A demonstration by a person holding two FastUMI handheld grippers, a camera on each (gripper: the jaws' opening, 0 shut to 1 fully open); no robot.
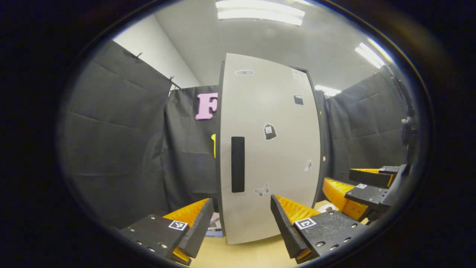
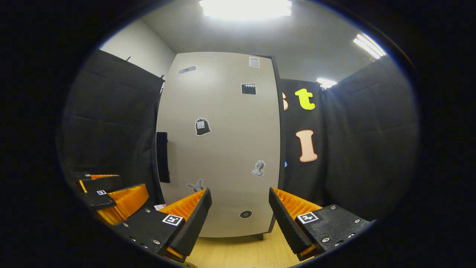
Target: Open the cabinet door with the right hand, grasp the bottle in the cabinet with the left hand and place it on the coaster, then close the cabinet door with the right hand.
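In the right gripper view we see our right gripper [image 2: 240,208] at the bottom centre, its fingers apart and holding nothing, facing the closed cabinet door [image 2: 223,141] that fills the middle of the frame. The door's dark handle [image 2: 162,157], a slim bar running top to bottom, sits at the door's left edge, up and left of the right gripper and closer to the left gripper [image 2: 111,193], which shows at lower left. In the left gripper view our left gripper [image 1: 241,219] also waits apart and empty before the door, with the handle just above its fingers; the bottle presumably stands hidden behind the door.
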